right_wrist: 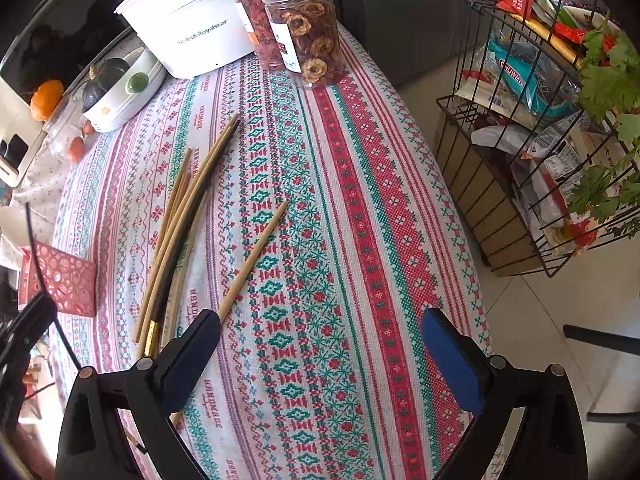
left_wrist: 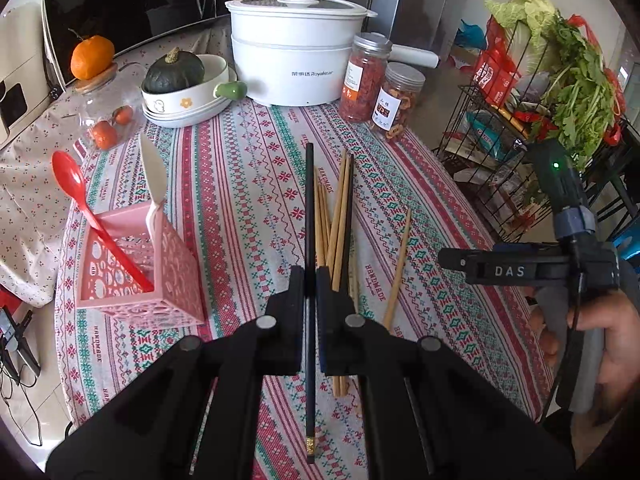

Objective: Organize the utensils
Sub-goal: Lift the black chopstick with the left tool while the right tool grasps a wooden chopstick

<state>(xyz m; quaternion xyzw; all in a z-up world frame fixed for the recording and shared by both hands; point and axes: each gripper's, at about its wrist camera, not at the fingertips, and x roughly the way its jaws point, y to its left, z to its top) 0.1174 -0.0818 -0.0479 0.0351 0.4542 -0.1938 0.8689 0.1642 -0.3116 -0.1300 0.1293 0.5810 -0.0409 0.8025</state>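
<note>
Left tool [left_wrist: 309,280]: fingers pressed together on a black chopstick [left_wrist: 309,216], which runs lengthwise between the pads, its gold-banded end toward the camera and its tip pointing at the white cooker [left_wrist: 296,56]. Right tool [right_wrist: 320,360]: fingers spread wide, gripping nothing, above the patterned surface [right_wrist: 360,240]. Landmark: the pile of bamboo chopsticks [left_wrist: 336,224], lying flat on the surface just right of the held black chopstick, with a second black chopstick [right_wrist: 176,256] among them. One stray bamboo chopstick [left_wrist: 398,268] lies apart, right of the pile. Left of the pile stands the pink holder [left_wrist: 140,272], containing a red spoon [left_wrist: 92,216] and a white spoon [left_wrist: 154,172]. Beyond the pile, beside the cooker, stand two jars [left_wrist: 380,88].
</note>
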